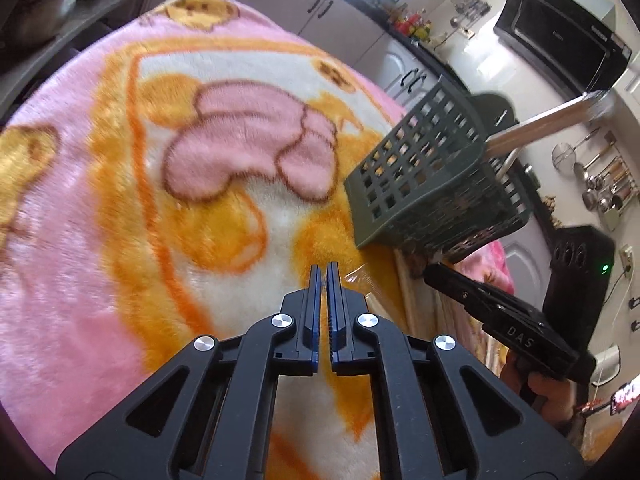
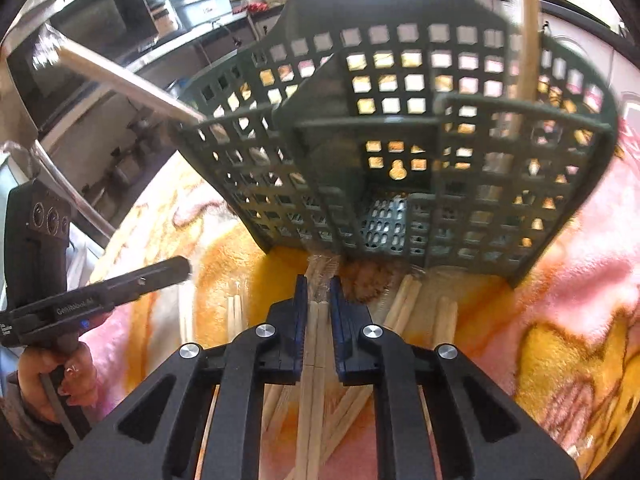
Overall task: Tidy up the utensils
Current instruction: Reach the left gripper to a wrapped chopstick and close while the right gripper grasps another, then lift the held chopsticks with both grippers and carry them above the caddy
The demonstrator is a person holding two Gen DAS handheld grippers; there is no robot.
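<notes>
right gripper (image 2: 318,292) jaws clamp wrapped wooden chopsticks (image 2: 314,344) before gridded plastic caddy (image 2: 400,152); left gripper (image 1: 324,280) jaws together.

Blurred throughout: basket (image 2: 400,140) grid and the wooden stick (image 2: 528,40) rising out the top edge. Wrapped chopsticks (image 2: 312,360) half hidden under the right gripper (image 2: 318,284) (lower ends cut off). Wall ladles (image 1: 600,188) too small to sort.

I'm seeing a fleecy pink and orange cartoon blanket (image 1: 120,208) lying spread across the work surface. Behind it, white cabinets with dark handles (image 1: 324,12) are running under a black countertop, a black range hood (image 1: 560,48) is hanging on the wall, and ladles (image 1: 600,184) are dangling from a rail.
</notes>
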